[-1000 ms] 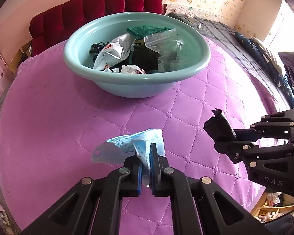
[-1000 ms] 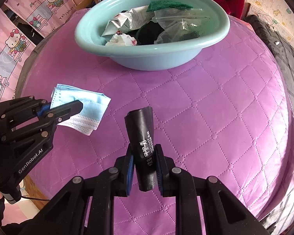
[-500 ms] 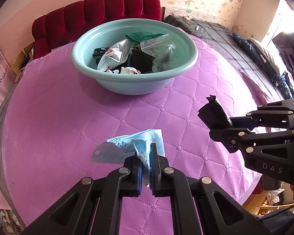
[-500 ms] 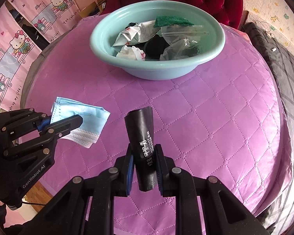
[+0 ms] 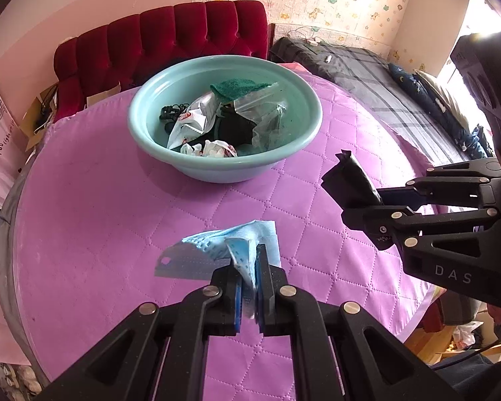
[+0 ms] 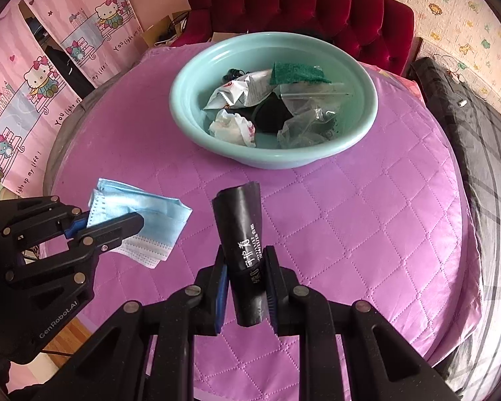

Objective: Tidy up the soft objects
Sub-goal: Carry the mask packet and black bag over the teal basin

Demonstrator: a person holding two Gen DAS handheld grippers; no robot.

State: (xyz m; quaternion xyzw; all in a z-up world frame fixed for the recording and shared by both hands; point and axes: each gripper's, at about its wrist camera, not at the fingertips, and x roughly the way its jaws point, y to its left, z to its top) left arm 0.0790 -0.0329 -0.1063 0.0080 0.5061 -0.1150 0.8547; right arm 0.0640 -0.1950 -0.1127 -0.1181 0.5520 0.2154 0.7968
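Left gripper (image 5: 248,287) clamped tight on a blue face mask (image 5: 230,250), pinched at one folded edge, likely so the rest hangs free and drops cleanly on release. Mask crumpled and pleated, pale blue with a white stitched border, fanning out ahead of the tips, clear of the purple quilted cover (image 5: 100,200). Right gripper (image 6: 247,287) narrowed around a black roll (image 6: 242,230), held at its lower half, upper end sticking forward past the pads. Roll looks like tightly wound plastic bags, glossy, white print along its side. Teal basin (image 6: 367,127) well ahead of both tools, holding wrappers, a green scrub pad and clear bags; probably the drop spot.
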